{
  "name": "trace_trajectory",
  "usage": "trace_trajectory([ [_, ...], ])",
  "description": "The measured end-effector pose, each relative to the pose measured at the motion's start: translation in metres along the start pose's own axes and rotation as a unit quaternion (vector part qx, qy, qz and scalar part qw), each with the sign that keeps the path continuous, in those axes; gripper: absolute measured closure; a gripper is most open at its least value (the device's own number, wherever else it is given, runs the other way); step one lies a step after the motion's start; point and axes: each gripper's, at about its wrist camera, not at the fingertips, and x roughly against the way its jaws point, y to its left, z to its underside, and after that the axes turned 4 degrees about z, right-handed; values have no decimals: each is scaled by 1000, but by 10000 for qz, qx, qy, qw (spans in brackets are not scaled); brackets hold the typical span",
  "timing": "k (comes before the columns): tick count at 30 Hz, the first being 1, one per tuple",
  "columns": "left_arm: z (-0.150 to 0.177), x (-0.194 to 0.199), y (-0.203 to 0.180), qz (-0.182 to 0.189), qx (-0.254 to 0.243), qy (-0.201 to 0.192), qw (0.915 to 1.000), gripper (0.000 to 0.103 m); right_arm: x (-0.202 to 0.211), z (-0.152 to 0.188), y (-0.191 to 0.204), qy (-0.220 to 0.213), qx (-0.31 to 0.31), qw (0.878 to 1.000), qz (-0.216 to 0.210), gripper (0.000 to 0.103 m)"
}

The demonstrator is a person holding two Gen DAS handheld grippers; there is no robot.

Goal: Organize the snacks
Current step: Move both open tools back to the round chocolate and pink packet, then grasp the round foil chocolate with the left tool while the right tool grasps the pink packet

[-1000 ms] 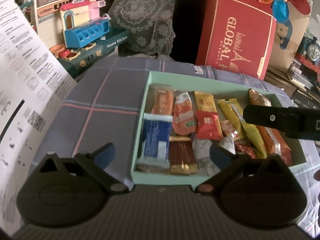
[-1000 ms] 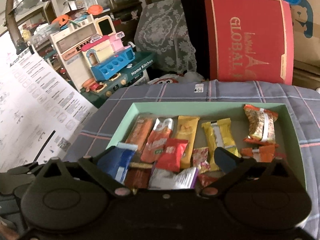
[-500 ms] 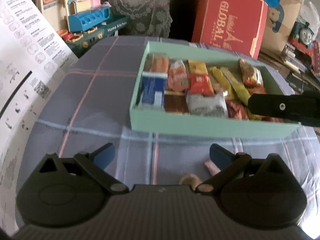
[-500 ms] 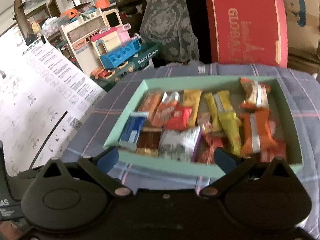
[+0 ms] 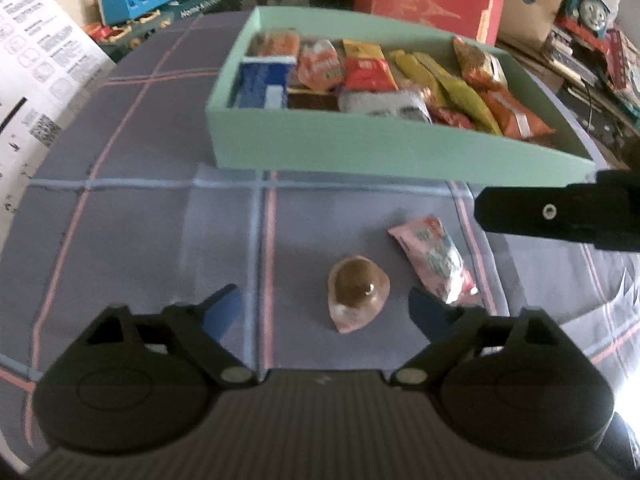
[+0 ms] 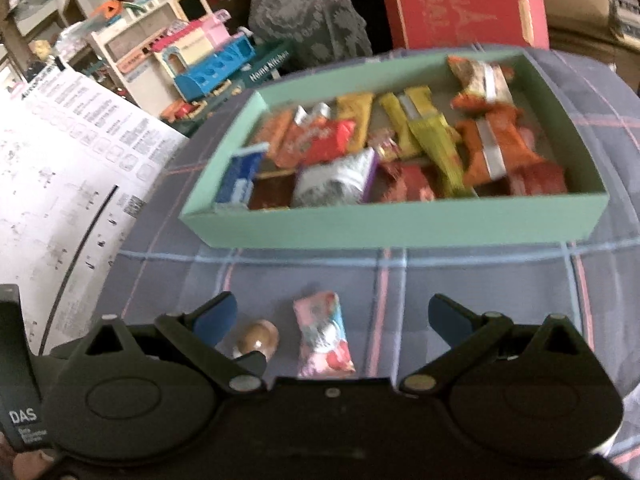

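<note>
Now your left tool [image 5: 324,308] hangs over the checked cloth [image 5: 132,208] on the surface, its jaws apart but just narrowed, and nothing is pinched. Between its blue pads [image 5: 222,306] sits a small clear cup with a brown centre, the jelly [image 5: 357,294], not touched by either pad. Just right of it lies the pink packet [image 5: 434,264], its lower end close to your right-hand pad. Beyond both stands the green box [image 5: 360,148], packed with wrapped snacks [image 5: 366,74].

Your left camera also catches the right tool's black finger [image 5: 556,216] coming in from the right edge, above the pink packet; whether it touches anything, you cannot tell from there.

Switch to your right camera and the picture changes: your right tool [image 6: 332,318] is spread wide and holds nothing, with the pink packet [image 6: 324,334] lying between its pads. The jelly [image 6: 258,338] peeks out beside the left pad, half hidden behind the tool's arm. Only this view gives you the box's [image 6: 400,224] right end with the orange packs [image 6: 496,144], the toy kitchen [image 6: 200,64], and the printed sheet [image 6: 68,168] to the left. The red carton [image 6: 460,0] stands behind the box in both.
</note>
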Motion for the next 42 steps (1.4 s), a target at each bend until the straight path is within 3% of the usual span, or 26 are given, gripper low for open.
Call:
trace_trajectory([
  [5, 3, -6, -7, 6, -247, -29, 9997, 41, -8, 6, -4, 115, -39, 9999, 69, 0],
  [7, 3, -6, -9, -40, -355, -104, 9993, 64, -11, 7, -4, 143, -40, 9999, 89, 0],
  [9, 3, -5, -7, -16, -352, -163, 9992, 76, -15, 7, -4, 180, -39, 9998, 102, 0],
  [18, 1, 1, 34, 34, 228, -305, 9993, 76, -27, 14, 14, 303, 328, 9989, 160, 0],
  [30, 3, 2, 45, 169, 361, -341, 9986, 76, -41, 24, 47, 291, 1202, 9917, 350, 15],
  [34, 2, 2, 46, 194, 374, -321, 9986, 75, -52, 23, 51, 315, 1415, 9885, 429, 32],
  [36, 2, 2, 45, 173, 352, -318, 9987, 75, -53, 25, 58, 224, 1714, 9836, 521, 47],
  [37, 2, 1, 44, 151, 324, -317, 9989, 75, -53, 26, 61, 191, 1847, 9811, 549, 64],
  [38, 1, 1, 43, 128, 298, -314, 9990, 75, -54, 26, 63, 167, 1930, 9794, 574, 69],
  [42, -1, 0, 40, 48, 318, -295, 9990, 76, -52, 23, 56, 207, 1660, 9849, 450, 70],
])
